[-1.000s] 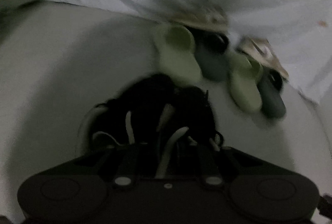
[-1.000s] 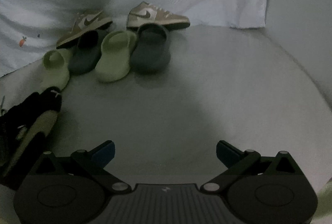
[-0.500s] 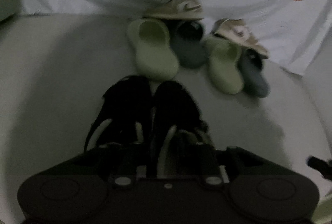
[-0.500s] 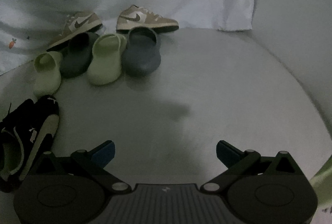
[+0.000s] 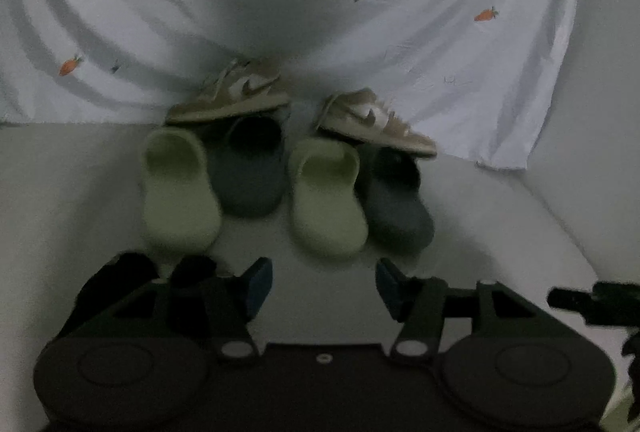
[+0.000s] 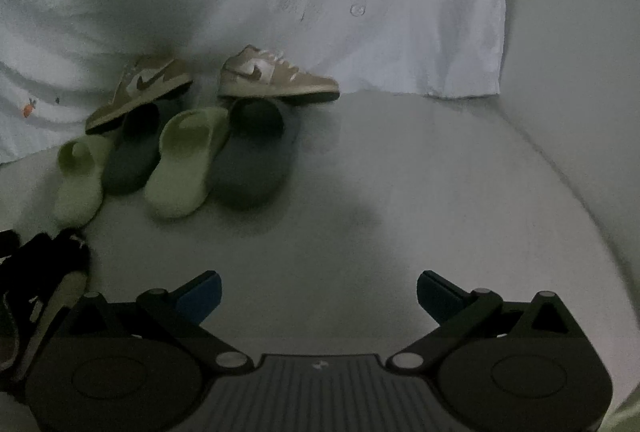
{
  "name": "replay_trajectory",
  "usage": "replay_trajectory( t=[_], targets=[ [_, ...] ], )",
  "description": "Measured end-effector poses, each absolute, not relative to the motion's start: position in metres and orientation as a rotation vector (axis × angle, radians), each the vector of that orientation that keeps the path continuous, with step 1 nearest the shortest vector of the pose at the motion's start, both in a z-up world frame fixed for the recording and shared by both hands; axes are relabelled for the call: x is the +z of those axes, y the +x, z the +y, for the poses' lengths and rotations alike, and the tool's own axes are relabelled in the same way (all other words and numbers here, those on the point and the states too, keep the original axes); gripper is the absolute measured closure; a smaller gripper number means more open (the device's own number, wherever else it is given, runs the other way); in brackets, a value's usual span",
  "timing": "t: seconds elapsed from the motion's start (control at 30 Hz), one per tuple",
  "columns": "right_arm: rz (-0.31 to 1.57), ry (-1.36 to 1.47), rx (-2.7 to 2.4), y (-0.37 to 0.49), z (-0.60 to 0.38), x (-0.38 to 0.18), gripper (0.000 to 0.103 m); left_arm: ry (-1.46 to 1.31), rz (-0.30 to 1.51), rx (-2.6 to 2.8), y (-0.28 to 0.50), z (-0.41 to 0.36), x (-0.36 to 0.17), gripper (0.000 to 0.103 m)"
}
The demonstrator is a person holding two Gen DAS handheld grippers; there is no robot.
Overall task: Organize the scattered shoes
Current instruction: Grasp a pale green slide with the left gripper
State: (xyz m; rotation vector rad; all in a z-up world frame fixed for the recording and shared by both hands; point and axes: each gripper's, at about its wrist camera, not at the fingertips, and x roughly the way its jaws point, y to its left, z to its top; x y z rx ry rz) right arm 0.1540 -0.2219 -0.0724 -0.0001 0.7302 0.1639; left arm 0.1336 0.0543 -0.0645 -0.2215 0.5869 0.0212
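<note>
The pair of black sneakers [image 5: 148, 272] is lying side by side on the floor [image 5: 460, 216], partly hidden behind the left finger of the left gripper [image 5: 324, 282], toes pointing away from it; in the right wrist view the same pair is sitting far out beyond the left finger of the right gripper [image 6: 320, 294], at the picture's edge. Ahead of the left gripper's fingers four slides are lying in a row, alternating in colour: a green slide [image 5: 178, 192], a dark grey slide [image 5: 248, 172], a second green slide [image 5: 326, 200] and a second dark grey slide [image 5: 396, 204], each touching or just beside its neighbour. Behind them two tan sneakers are resting against a hanging white sheet [image 5: 400, 12] printed with small carrots: one tan sneaker [image 5: 236, 94] is tilting over the first grey slide, the other tan sneaker [image 5: 374, 122] is lying over the far end of the second grey slide. The left gripper's fingers are standing apart and holding nothing. The right gripper's fingers are spread wide over bare floor, also empty.
</note>
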Motion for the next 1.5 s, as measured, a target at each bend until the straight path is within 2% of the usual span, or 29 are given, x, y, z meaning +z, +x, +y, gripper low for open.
replay_trajectory(
  t=[0.13,0.23,0.4,0.5,0.57,0.6,0.67,0.77,0.97,1.17,1.5],
  targets=[
    [0.693,0.056,0.199,0.187,-0.237,-0.074,0.0,-0.138,0.553,0.043,0.201,0.058,-0.075,0.046],
    [0.69,0.105,0.233,0.219,-0.241,-0.076,0.0,-0.119,0.573,0.049,0.241,0.061,-0.083,0.056],
    [0.688,0.082,0.278,0.265,-0.228,-0.088,0.0,-0.09,0.654,0.058,0.32,0.074,-0.104,0.06],
    [0.705,0.072,0.294,0.292,-0.217,-0.098,0.001,-0.066,0.71,0.076,0.36,0.071,-0.123,0.066],
    [0.737,0.078,0.294,0.312,-0.208,-0.108,0.001,-0.069,0.732,0.083,0.376,0.067,-0.132,0.077],
    [0.745,0.081,0.298,0.318,-0.205,-0.112,0.001,-0.053,0.74,0.09,0.387,0.062,-0.139,0.078],
    [0.761,0.086,0.306,0.329,-0.198,-0.119,0.001,-0.03,0.747,0.109,0.394,0.065,-0.147,0.089],
    [0.786,0.094,0.318,0.345,-0.187,-0.131,0.001,-0.074,0.742,0.128,0.403,0.068,-0.152,0.092],
    [0.775,0.081,0.346,0.344,-0.177,-0.129,0.001,-0.18,0.767,0.186,0.368,0.088,-0.147,0.092],
    [0.727,0.089,0.338,0.315,-0.189,-0.108,0.001,-0.224,0.798,0.24,0.288,0.077,-0.13,0.092],
    [0.663,0.094,0.329,0.221,-0.213,-0.085,0.001,-0.27,0.894,0.293,0.168,0.072,-0.132,0.092]
  ],
)
